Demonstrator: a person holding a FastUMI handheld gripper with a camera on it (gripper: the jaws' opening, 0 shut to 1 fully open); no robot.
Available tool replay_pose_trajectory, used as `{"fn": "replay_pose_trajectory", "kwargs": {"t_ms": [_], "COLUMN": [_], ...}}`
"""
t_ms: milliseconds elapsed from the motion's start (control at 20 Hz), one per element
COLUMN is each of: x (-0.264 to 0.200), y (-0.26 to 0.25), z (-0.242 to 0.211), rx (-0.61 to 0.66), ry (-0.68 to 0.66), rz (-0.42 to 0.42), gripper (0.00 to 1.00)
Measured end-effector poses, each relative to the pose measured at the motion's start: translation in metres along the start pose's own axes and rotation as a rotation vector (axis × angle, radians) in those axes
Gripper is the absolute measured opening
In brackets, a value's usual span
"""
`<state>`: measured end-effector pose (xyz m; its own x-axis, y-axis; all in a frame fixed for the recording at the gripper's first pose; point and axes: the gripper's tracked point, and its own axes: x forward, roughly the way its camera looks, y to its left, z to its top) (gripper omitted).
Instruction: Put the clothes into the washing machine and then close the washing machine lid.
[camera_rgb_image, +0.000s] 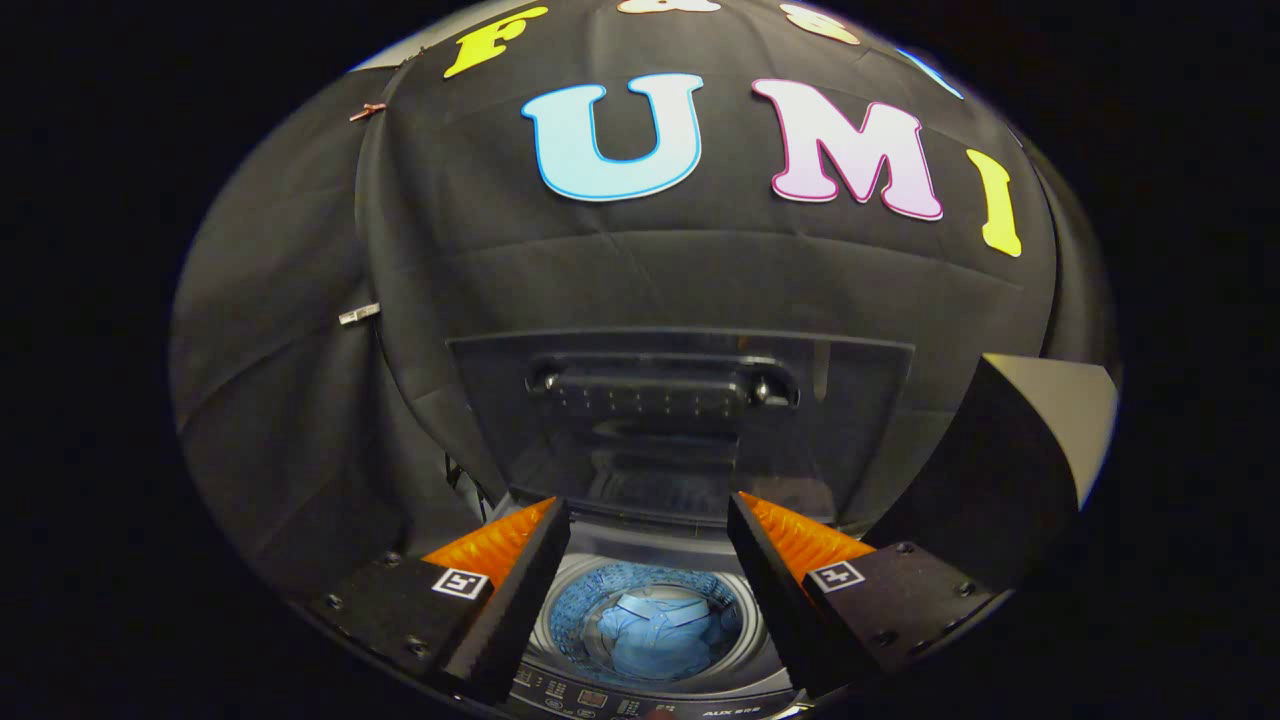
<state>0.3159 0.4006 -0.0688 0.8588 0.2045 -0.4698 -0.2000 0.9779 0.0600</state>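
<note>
A top-loading washing machine (640, 690) stands below me with its drum open. A light blue shirt (655, 630) lies crumpled at the bottom of the drum, seen down between my fingers. The dark see-through lid (680, 420) stands raised upright behind the opening, its handle recess near the top edge. My gripper (648, 525) hovers above the drum mouth, open, with nothing between its fingers. The fingertips point toward the lower part of the lid.
Black cloth walls close in behind and to the left of the machine. A dark panel with a pale face (1040, 440) stands to the right of the lid. The machine's control strip (600, 700) runs along its near edge.
</note>
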Motion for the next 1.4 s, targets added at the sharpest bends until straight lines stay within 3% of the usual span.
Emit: {"fn": "replay_pose_trajectory", "kwargs": {"t_ms": [350,700,950,1100,1400], "x": [0.002,0.047,0.083,0.098,0.084], "y": [0.003,-0.007,-0.001,-0.002,0.001], "z": [0.070,0.105,0.099,0.102,0.091], "rx": [-0.001,0.025,-0.013,0.061,0.036], "ry": [-0.078,-0.090,-0.038,-0.056,-0.064], "rz": [-0.011,-0.065,-0.081,-0.088,-0.087], "gripper": [1.00,1.00,1.00,1.00,1.00]}}
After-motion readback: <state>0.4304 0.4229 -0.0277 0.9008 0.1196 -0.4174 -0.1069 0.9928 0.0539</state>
